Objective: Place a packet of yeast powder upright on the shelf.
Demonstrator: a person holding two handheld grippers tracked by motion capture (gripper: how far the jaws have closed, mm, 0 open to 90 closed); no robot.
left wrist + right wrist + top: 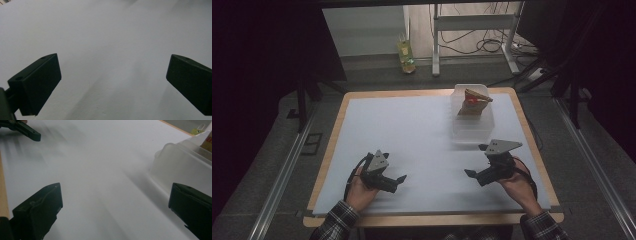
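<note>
On the white mat point(412, 135), a clear plastic container point(472, 125) stands at the back right. In it sits a brown paper-like package point(473, 102) with a red spot. My left gripper point(398, 182) rests low over the mat's front left, open, with only bare mat between its jaws point(113, 82). At the front right, just in front of the container, my right gripper point(476, 161) is open and holds nothing point(115, 205). The right gripper view has the container point(180, 167) off to its right and the left gripper point(25, 130) far at top left.
The mat covers a wooden table point(532, 145) whose edge shows all round. Beyond the table, on the floor, stand a yellow bottle point(406, 55) and a white desk frame point(472, 22) with cables. Dark shapes border both sides.
</note>
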